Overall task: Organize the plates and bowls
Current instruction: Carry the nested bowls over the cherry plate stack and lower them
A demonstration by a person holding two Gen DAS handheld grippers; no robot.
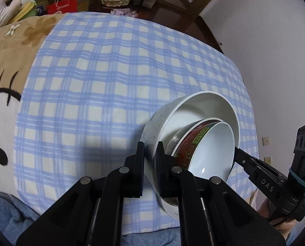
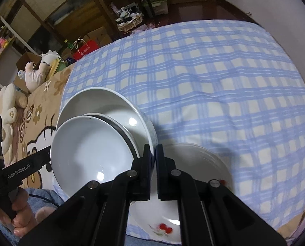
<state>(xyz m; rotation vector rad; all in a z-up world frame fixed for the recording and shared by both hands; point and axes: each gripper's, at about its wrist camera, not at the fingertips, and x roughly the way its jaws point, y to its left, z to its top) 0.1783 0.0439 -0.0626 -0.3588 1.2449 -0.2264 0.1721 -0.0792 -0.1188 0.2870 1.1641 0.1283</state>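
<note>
A nested stack of bowls is being carried by both claws together, clear of the blue checked blanket [image 1: 115, 67] on the bed. The step in hand is judged to be the transfer of the stack toward the plate [image 2: 195, 164], which lies on the blanket directly below the right claw.

The big white bowl [image 1: 195, 104] is taken as the landmark. Its wall is pinched by the left claw [image 1: 150, 155] at the rim nearest that camera, one finger outside the wall and one inside, the jaws narrow and closed on it. On the opposite side of the same bowl, the rim is clamped in the same way by the right claw [image 2: 154, 160], also narrow and holding. The bowl is tilted, its mouth tipped toward the right claw.

Inside the big bowl two smaller ones are nested: a bowl with a red patterned outside [image 1: 195, 141], and behind it a dark-rimmed bowl [image 1: 177, 137] of which only an edge is seen. Both lean against the big bowl's inner wall and are touched by neither claw, as far as can be told.

For the next move, the bowl would need levelling so that the loose inner bowls do not slide out. The two grips would need to travel together, and the stack to be lowered squarely onto the plate or beside it.
</note>
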